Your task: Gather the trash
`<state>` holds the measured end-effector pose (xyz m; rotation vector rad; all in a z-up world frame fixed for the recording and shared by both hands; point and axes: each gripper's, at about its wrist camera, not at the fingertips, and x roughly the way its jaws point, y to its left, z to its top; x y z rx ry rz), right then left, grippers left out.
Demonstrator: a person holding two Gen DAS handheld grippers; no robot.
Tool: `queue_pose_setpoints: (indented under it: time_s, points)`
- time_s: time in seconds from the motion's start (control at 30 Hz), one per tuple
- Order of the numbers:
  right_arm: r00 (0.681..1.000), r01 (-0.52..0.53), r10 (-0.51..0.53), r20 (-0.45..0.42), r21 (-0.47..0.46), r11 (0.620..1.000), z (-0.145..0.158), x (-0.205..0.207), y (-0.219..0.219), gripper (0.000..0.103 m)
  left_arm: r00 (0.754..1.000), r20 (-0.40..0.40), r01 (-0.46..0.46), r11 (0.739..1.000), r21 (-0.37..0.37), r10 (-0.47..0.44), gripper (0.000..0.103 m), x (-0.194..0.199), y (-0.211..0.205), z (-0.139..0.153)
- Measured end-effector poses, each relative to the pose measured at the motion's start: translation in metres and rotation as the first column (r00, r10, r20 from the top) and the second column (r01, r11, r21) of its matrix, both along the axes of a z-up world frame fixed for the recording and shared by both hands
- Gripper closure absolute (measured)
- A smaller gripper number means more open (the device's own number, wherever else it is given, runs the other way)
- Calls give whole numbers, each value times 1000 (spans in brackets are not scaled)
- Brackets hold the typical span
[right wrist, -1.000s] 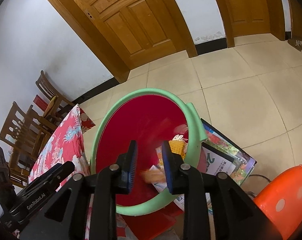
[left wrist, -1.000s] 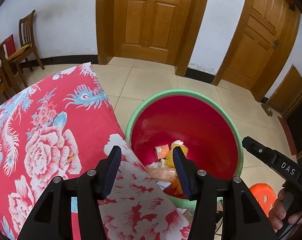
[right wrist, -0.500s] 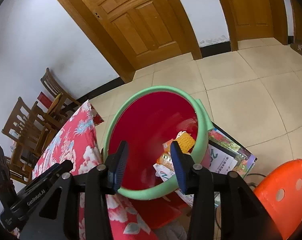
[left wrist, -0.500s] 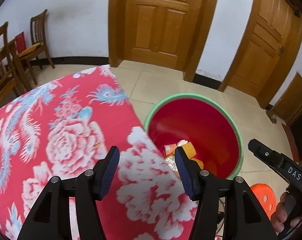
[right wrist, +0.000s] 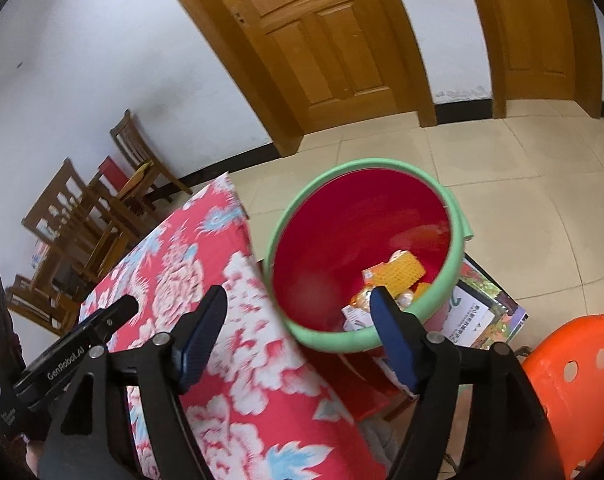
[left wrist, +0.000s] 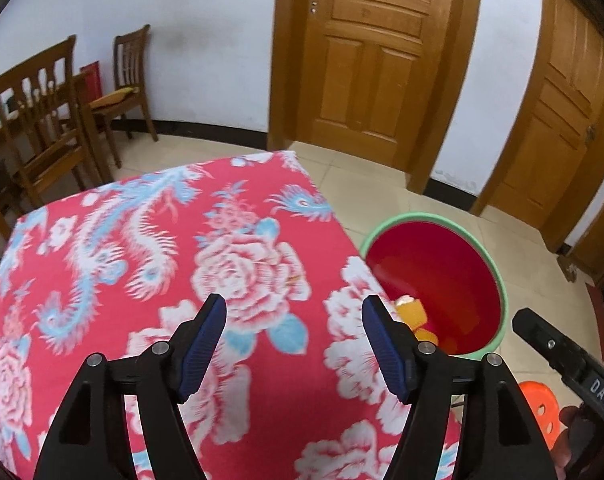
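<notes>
A red bin with a green rim stands on the floor beside the table. Inside lie several pieces of trash: an orange waffle-patterned packet, orange wrappers and a white carton; part of the trash shows in the left wrist view. My left gripper is open and empty above the red floral tablecloth. My right gripper is open and empty above the table's corner and the bin's near rim.
An orange plastic stool stands right of the bin. Books or magazines lie under and beside the bin. Wooden chairs stand at the left wall. Two wooden doors are behind. Tiled floor surrounds the bin.
Both grippers have drawn back and up from the bin toward the table. The right gripper's jaws have opened wide; the wrapper seen between them a second ago now lies in the bin.
</notes>
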<state>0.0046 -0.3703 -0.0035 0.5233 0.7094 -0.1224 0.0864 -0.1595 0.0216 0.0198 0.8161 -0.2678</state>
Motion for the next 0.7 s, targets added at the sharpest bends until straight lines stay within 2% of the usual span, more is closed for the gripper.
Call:
queue_pose_setpoints:
  time_s: [0.17, 0.27, 0.7]
  points:
    - [999, -48, 48, 10, -25, 999, 8, -5, 27, 24, 999, 18, -39, 999, -2, 39, 31, -10, 21, 7]
    - [998, -56, 57, 15, -39, 998, 11, -11, 40, 16, 998, 24, -60, 998, -2, 60, 30, -17, 32, 11]
    - [993, -111, 114, 31, -87, 990, 22, -28, 82, 16, 991, 43, -129, 991, -21, 129, 30, -42, 73, 20]
